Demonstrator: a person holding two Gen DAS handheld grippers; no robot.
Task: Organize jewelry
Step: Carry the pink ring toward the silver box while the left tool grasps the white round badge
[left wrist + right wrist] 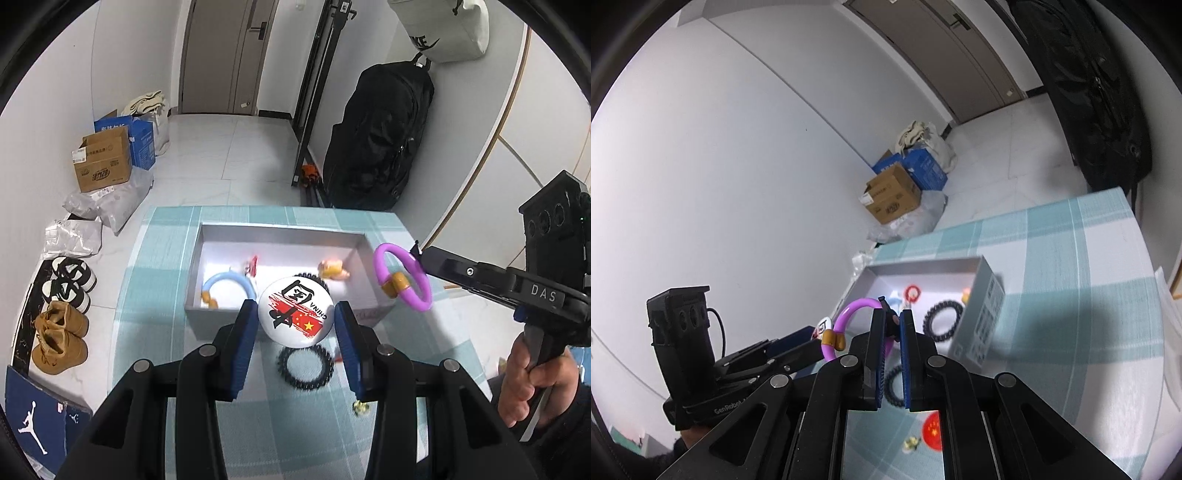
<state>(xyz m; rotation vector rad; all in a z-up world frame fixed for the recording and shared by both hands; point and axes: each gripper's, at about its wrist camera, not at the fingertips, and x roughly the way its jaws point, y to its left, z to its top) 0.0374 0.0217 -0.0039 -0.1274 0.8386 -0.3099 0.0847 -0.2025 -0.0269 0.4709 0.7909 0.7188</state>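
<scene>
I see the table under its teal checked cloth, and on it the open grey box, the biggest thing that counts for this job. Inside the box lie a pale blue ring bracelet near the left wall, a small red piece behind it, an orange-pink trinket toward the right wall, and a black coiled hair tie near the front wall.

My left gripper hangs just above the box's near edge, its blue pads pressed on either side of a round white badge printed with a red flag and the word CHINA; the badge is held up off the cloth, in front of the box's interior. Below it, on the cloth just in front of the box, rests a second black coiled hair tie.

My right gripper is held in the air beside the box's right wall. Its fingers are drawn close together and pinch a purple ring bracelet with a gold bead; the ring sticks out to the side of the fingertips, clear of the box and the cloth.

Smallest, on the cloth nearer to me, sit a red round badge and a tiny yellowish charm just beside it, both blurred.
</scene>
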